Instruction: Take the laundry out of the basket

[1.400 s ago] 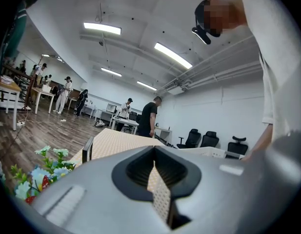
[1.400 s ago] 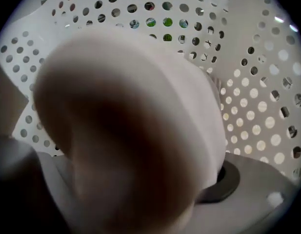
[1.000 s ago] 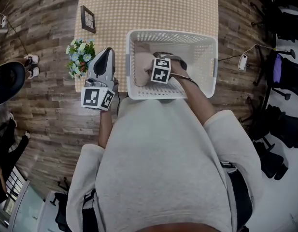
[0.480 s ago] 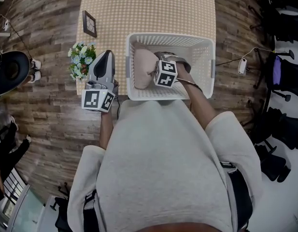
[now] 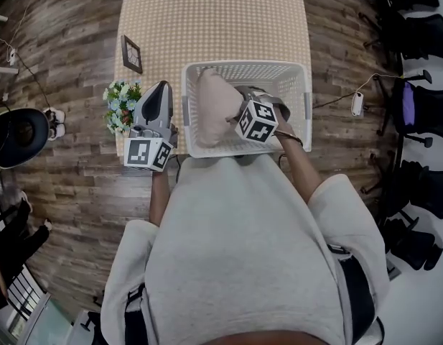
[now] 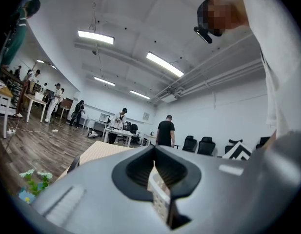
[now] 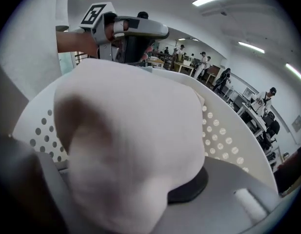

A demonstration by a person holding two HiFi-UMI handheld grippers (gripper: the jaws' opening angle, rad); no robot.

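Note:
A white perforated laundry basket (image 5: pixel 243 66) stands on the near end of the checked table (image 5: pixel 207 20). My right gripper (image 5: pixel 237 108) is inside it, shut on a pale pink garment (image 5: pixel 215 106) that bulges up over the basket's left half. In the right gripper view the garment (image 7: pixel 130 145) covers the jaws, with the basket wall (image 7: pixel 228 140) behind it. My left gripper (image 5: pixel 161 89) hovers just outside the basket's left wall with its jaws together and nothing in them; its own view shows the closed jaws (image 6: pixel 157 179) pointing up into the room.
A small bunch of flowers (image 5: pixel 120 99) and a dark picture frame (image 5: pixel 131 54) lie at the table's left edge near the left gripper. Office chairs (image 5: pixel 422 113) and a white device on a cable (image 5: pixel 356 104) are on the floor to the right.
The right gripper closed further on the pink garment and drew it up; the garment now stands taller over the basket's left half. The left gripper stayed beside the basket.

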